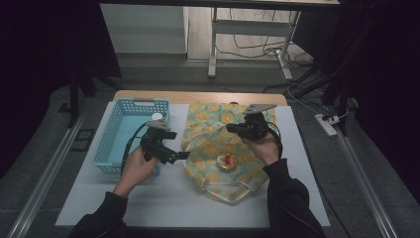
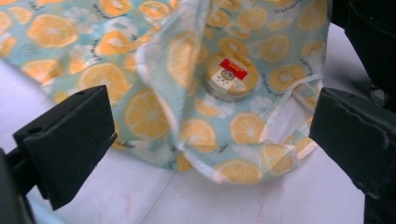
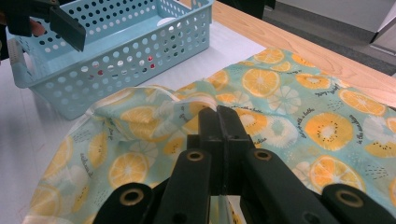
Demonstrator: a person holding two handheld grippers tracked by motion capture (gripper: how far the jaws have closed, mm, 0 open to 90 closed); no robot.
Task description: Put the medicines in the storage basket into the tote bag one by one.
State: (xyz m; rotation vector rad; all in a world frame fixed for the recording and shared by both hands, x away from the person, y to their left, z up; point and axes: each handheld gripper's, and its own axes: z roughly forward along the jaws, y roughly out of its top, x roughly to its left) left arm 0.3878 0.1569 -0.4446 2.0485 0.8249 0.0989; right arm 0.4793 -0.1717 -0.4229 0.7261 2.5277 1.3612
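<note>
**Two hand-held grippers at a lemon-print cloth with a small tin on it**

The lemon-print cloth lies on the white table and serves as the landmark here. Its pattern shows orange citrus slices on a pale green ground. On the near part of the cloth rests a round tin with a red label on its lid; in the left gripper view the tin sits partly under a raised fold of the cloth.

The right gripper is held over the middle of the cloth, its grey three-cornered plate toward the cloth's far edge. In the right gripper view its two black jaws are pressed together on a lifted ridge of the cloth, so this gripper is clamped on the fabric.

The left gripper is held just beside the cloth's left edge, pointing toward it. In the left gripper view its jaws stand wide apart with nothing between the pads; the cloth and tin lie ahead of them, beyond the tips.

A light blue basket with perforated walls stands to the left of the cloth, close to its edge but apart from it. A small white round thing lies in the basket's far corner, on the side nearest the cloth.
</note>
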